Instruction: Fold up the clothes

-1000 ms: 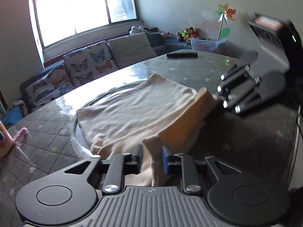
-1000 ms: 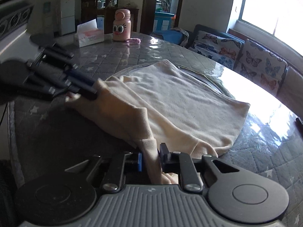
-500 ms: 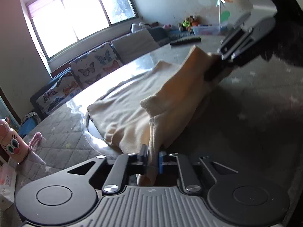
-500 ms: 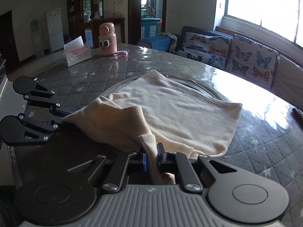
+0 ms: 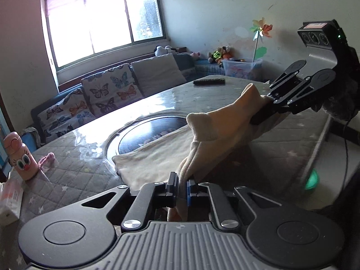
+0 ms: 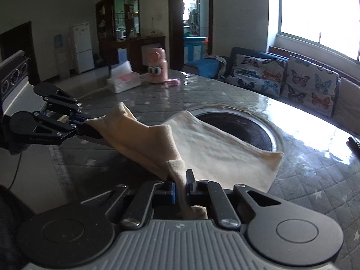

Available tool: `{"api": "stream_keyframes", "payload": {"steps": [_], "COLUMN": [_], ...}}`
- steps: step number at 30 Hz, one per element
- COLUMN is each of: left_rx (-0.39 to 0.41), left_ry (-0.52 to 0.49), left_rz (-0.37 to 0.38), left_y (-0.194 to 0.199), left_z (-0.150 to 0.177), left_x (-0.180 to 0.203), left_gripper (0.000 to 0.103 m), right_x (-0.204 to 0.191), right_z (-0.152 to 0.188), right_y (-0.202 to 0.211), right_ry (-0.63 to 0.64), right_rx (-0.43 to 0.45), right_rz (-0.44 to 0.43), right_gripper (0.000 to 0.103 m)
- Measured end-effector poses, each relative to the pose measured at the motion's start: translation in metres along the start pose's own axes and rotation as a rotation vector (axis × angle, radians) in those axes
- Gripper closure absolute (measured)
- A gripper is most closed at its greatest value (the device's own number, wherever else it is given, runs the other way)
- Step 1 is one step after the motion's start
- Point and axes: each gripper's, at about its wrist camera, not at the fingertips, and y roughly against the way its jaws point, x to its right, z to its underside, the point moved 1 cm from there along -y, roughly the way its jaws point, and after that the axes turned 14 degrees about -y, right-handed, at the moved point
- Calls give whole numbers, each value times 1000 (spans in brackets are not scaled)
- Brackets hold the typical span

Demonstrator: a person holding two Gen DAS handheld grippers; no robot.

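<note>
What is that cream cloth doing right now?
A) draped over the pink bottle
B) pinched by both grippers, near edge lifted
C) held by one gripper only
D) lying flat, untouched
B: the left gripper and right gripper each clamp the cream cloth, its near edge raised.

left wrist cam: sits low behind its own jaws, just above the tabletop [image 5: 157,103], faces the window [image 5: 101,22] and sofa [image 5: 108,92]; right gripper [image 5: 267,110] seen at upper right. right wrist cam: same low, close mount, faces the cabinet [image 6: 130,42] and fridge [image 6: 83,47]; left gripper [image 6: 90,127] at left. both views share the cloth [image 5: 162,157] [image 6: 216,148], the round inset [image 5: 153,132] [image 6: 245,130], the pink bottle [image 5: 21,155] [image 6: 157,67].
</note>
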Motion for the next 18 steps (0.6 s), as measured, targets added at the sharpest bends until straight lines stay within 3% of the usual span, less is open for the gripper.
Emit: {"api": "stream_keyframes", "payload": {"steps": [7,18], "left_rx": [-10,-70], "left_ry": [13,68], "left_rz": [-14,-39], "left_y": [1,-96], "left_z": [-4,-23], "left_x": [-9,-75], "left_gripper": [94,94], "right_x": [-16,35], "right_z": [0,-49], "right_y": [6,-60], "right_ry": [3,-73], "right_rx": [-42,-74], "right_rz": [-21,40], "right_gripper": [96,96]}}
